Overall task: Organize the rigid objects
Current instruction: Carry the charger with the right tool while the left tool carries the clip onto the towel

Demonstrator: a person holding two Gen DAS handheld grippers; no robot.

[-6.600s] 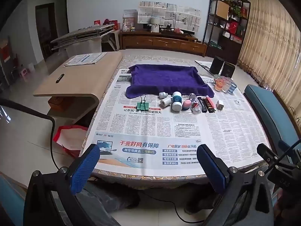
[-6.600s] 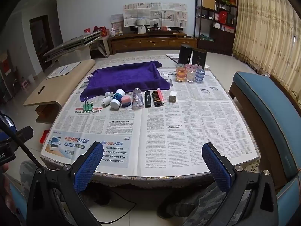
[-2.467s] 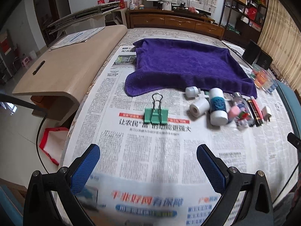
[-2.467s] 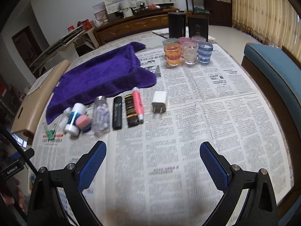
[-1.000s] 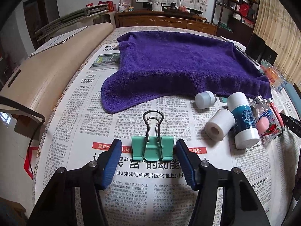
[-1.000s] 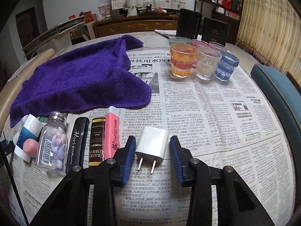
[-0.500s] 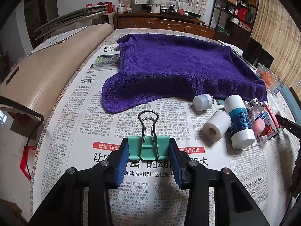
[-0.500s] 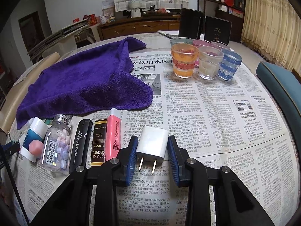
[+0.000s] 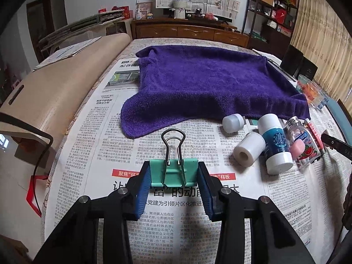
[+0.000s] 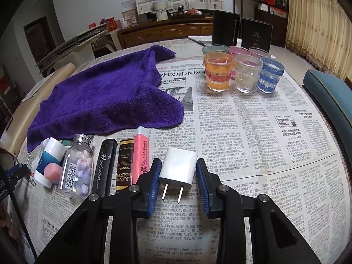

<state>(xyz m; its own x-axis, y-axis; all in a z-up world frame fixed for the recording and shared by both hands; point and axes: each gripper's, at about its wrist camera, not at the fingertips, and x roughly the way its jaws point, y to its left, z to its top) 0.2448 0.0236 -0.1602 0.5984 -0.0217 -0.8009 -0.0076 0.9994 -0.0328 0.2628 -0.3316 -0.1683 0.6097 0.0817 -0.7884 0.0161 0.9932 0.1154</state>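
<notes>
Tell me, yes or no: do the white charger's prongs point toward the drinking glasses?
No. In the right wrist view the white charger has its two metal prongs pointing back toward the camera, away from the drinking glasses.

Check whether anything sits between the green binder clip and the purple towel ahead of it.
Nothing visible does. The left tongs grip the green binder clip, and only bare newspaper lies between it and the purple towel. The white cap sits off to the right.
</notes>
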